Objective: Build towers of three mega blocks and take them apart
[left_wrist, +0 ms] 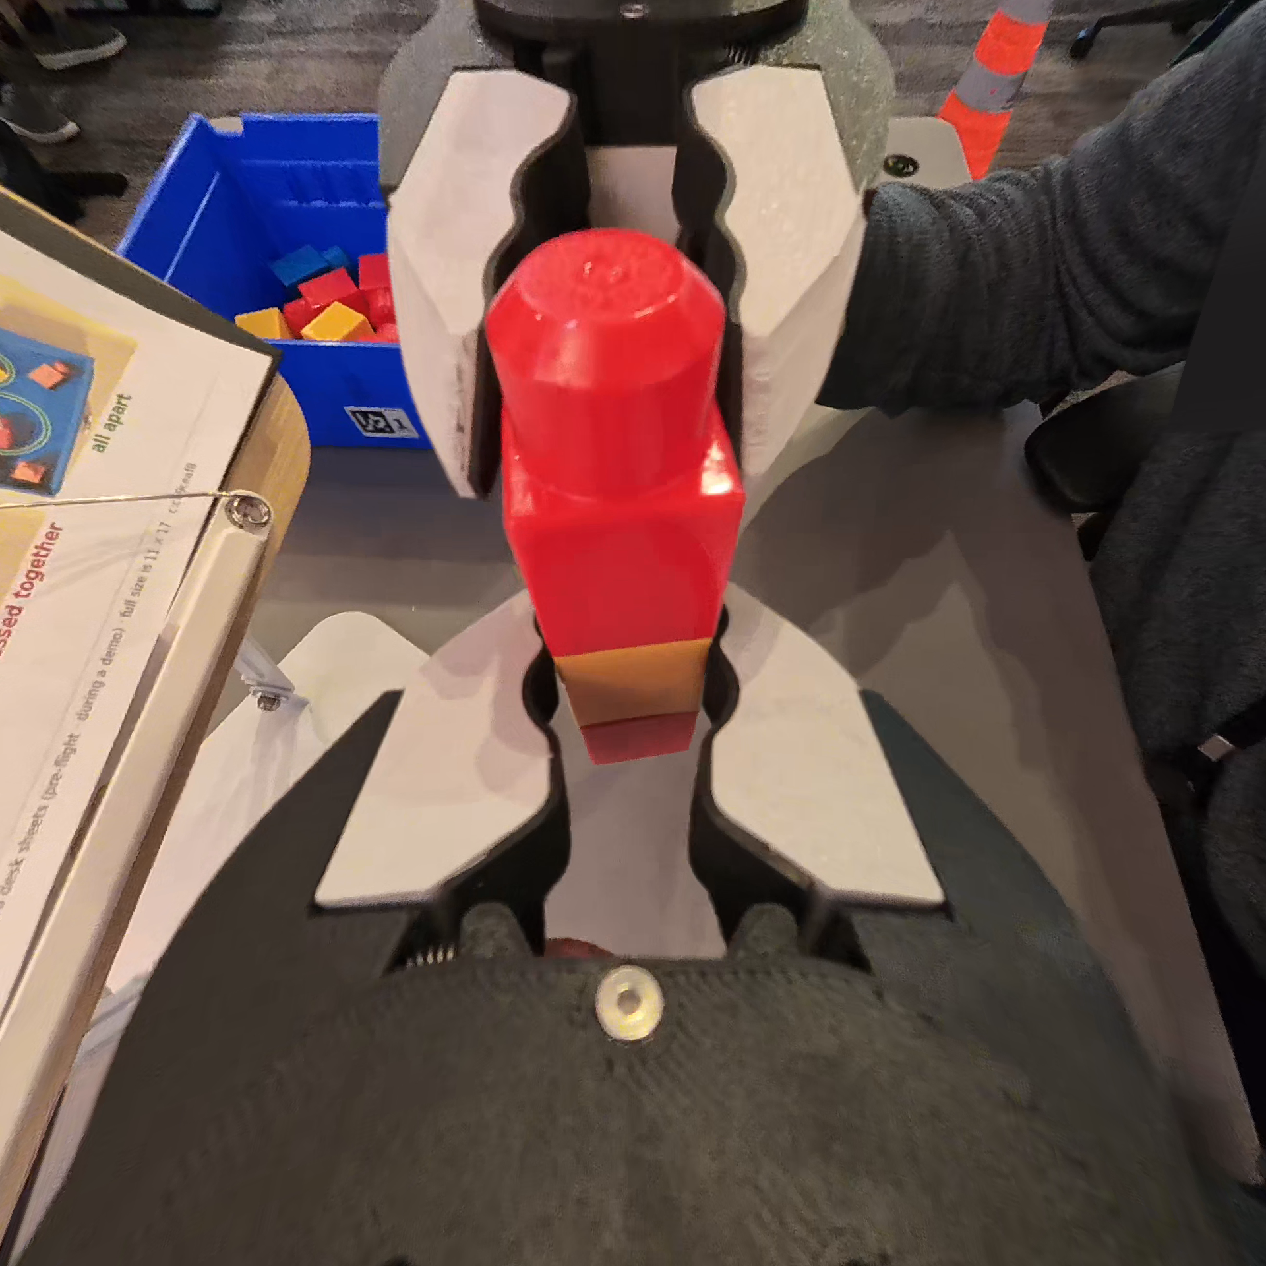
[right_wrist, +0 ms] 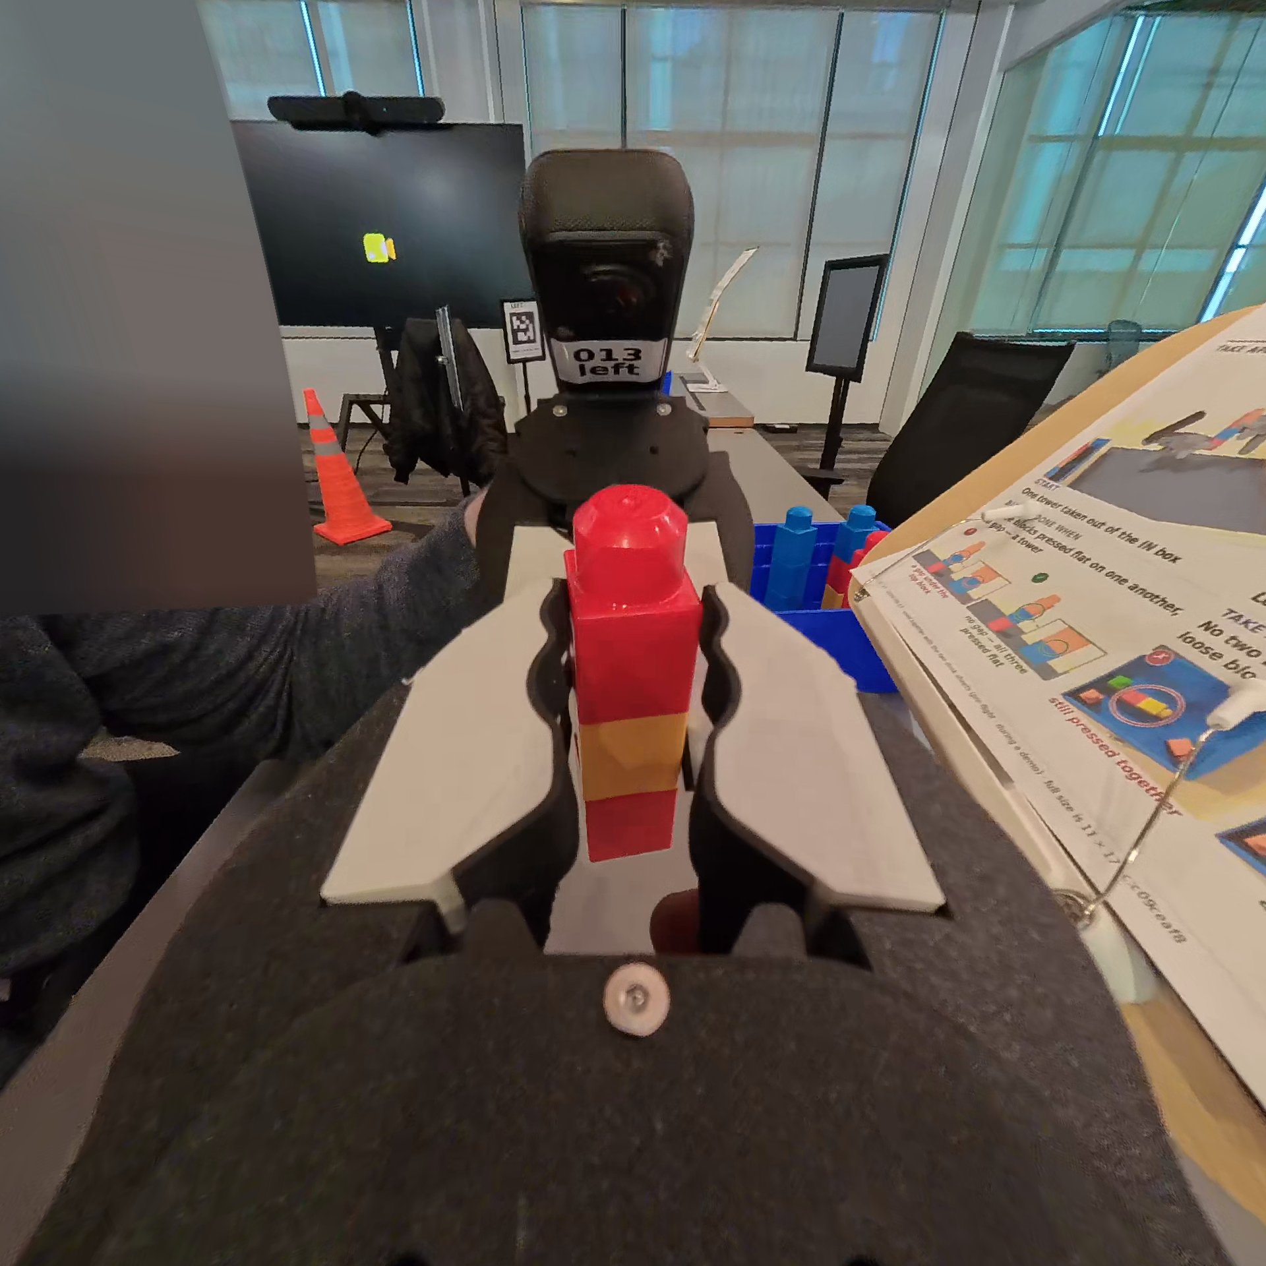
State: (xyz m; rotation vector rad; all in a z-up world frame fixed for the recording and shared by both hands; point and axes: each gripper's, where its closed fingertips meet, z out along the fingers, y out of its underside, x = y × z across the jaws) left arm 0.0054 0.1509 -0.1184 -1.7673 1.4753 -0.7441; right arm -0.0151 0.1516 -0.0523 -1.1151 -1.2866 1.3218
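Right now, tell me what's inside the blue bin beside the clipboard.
The blue bin holds loose red, yellow and blue blocks. Its right part is hidden behind the right gripper, so a full count isn't possible.

Both views are evenly and fairly brightly lit, with no harsh contrast. In the right wrist view, daylight comes through the tall windows (right_wrist: 856, 151) far behind the scene, their panes pale and slightly washed out. Small glare spots sit on the glossy top red block (left_wrist: 616, 425), on its stud and its right shoulder. On the grey counter (left_wrist: 925, 548), soft, overlapping shadows spread to the right of the tower, with blurred edges. The left wrist view is smeared throughout, edges soft. The right wrist view is sharper. Wide-angle distortion bends straight lines near the borders, and the black gripper body at the near edge is soft.
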